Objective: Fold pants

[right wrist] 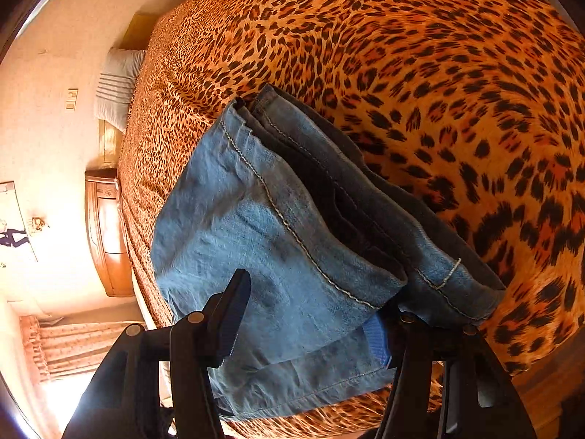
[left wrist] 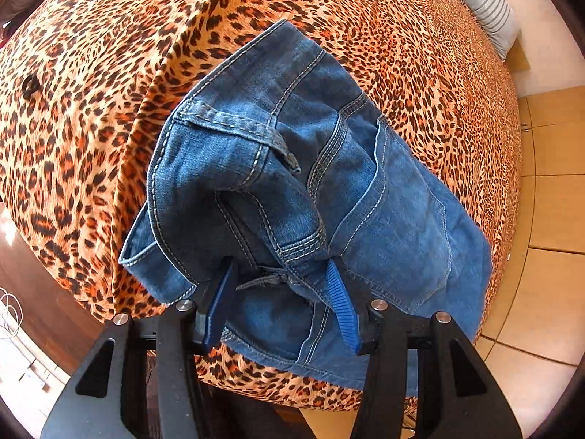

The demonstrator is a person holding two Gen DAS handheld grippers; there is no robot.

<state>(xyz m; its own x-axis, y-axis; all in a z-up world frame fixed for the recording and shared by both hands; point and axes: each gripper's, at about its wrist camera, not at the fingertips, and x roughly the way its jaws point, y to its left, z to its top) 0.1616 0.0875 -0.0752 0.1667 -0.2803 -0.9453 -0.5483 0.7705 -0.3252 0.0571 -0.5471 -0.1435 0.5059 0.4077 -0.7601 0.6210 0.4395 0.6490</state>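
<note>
Blue denim pants lie folded on a leopard-print bedspread [left wrist: 91, 73]. In the left wrist view the waist end of the pants [left wrist: 292, 168] with belt loops and a back pocket fills the middle. My left gripper [left wrist: 281, 274] has its blue-padded fingers [left wrist: 342, 307] around a bunched fold of waistband and holds it. In the right wrist view the hem end of the pants [right wrist: 256, 241] shows stacked leg cuffs. My right gripper [right wrist: 310, 314] has its fingers on either side of the hem layers, gripping them, with the right pad half hidden under the cloth.
The bedspread [right wrist: 438, 73] covers the whole bed. A striped pillow [left wrist: 486, 7] lies at the bed's far end, also in the right wrist view [right wrist: 117, 87]. A wooden nightstand [right wrist: 106, 234] stands by the bed. Tiled floor [left wrist: 548, 219] runs along the bed's edge.
</note>
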